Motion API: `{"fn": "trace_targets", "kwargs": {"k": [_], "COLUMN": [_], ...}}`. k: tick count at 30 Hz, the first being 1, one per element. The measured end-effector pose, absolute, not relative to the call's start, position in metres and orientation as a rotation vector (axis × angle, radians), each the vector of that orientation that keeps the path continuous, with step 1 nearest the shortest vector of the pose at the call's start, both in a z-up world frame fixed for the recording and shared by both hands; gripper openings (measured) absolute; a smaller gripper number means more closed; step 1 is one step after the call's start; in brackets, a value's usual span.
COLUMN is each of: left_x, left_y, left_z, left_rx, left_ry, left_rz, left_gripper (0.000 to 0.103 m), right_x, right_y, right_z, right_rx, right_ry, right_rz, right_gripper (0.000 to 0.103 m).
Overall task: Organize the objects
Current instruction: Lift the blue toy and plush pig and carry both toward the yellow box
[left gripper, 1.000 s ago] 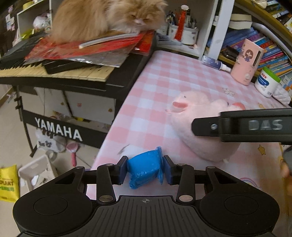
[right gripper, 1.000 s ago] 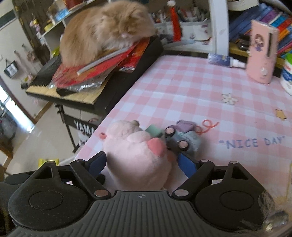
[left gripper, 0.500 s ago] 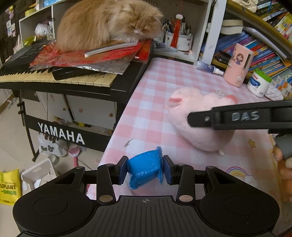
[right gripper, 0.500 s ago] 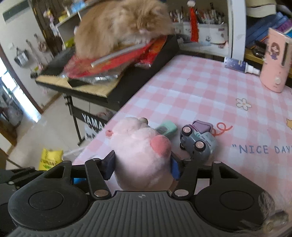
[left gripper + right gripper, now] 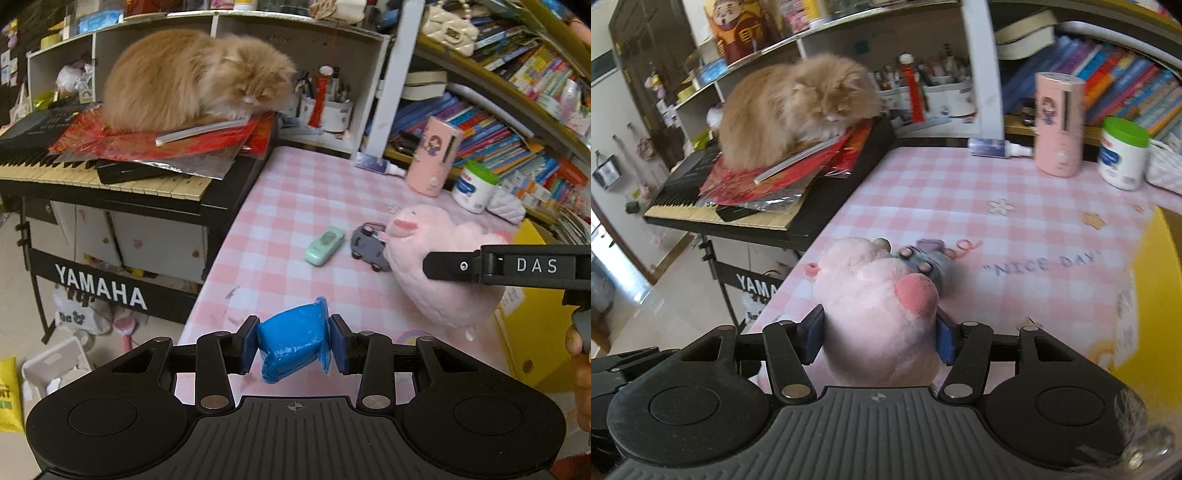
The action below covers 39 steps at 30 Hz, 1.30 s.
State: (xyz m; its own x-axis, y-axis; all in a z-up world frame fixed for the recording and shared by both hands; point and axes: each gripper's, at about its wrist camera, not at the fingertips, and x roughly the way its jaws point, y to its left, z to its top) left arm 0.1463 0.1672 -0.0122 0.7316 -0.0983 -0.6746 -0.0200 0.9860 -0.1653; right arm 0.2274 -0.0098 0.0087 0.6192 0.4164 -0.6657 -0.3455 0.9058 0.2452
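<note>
A: so what's the blue thing [image 5: 293, 338]?

B: squishy blue packet, wrinkled wrap, squeezed at both sides and held up off the pink checked cloth [image 5: 295, 206].

A: and the pink plush [image 5: 882, 314]?

B: fluffy pale pink, darker pink patch on top, pinched at its sides, tilted, raised above the cloth.

A: rest?

B: mint green toy car [image 5: 325, 245] lies flat; grey toy car [image 5: 369, 247] sits just beside it, wheels showing.

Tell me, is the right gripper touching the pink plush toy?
Touching. In the right wrist view the right gripper has both blue pads pressed into the sides of the pink plush toy, whose fur bulges out around them.
</note>
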Motion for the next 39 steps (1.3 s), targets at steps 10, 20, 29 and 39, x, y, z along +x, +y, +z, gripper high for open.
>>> {"fn": "trace_targets", "kwargs": {"k": [10,20,29,39], "left_x": [0.102,0.048,0.005,-0.022], "left_y": [0.170,0.174,0.169,0.147], "left_z": [-0.009,-0.004,-0.006,-0.015], "left_rx": [-0.158,-0.140,-0.098,-0.051], "left_ry": [0.736,0.727,0.743,0.781], "left_rz": [-0.099,-0.137,-0.193,-0.295], "left_gripper": [0.038,0.038,0.038,0.038], "right_x": [0.164,0.095,0.039,-0.014], "right_y": [-0.028,-0.027,-0.028,-0.049], "right_z": [0.010,0.008,0.003,-0.015], "right_rx": [0.107,0.111,0.143,0.204], "right_ry": [0.788,0.794,0.802,0.854], "right_rz": [0.341,0.294,0.253,0.150], "right_gripper": [0.055,0.055,0.055,0.055]}}
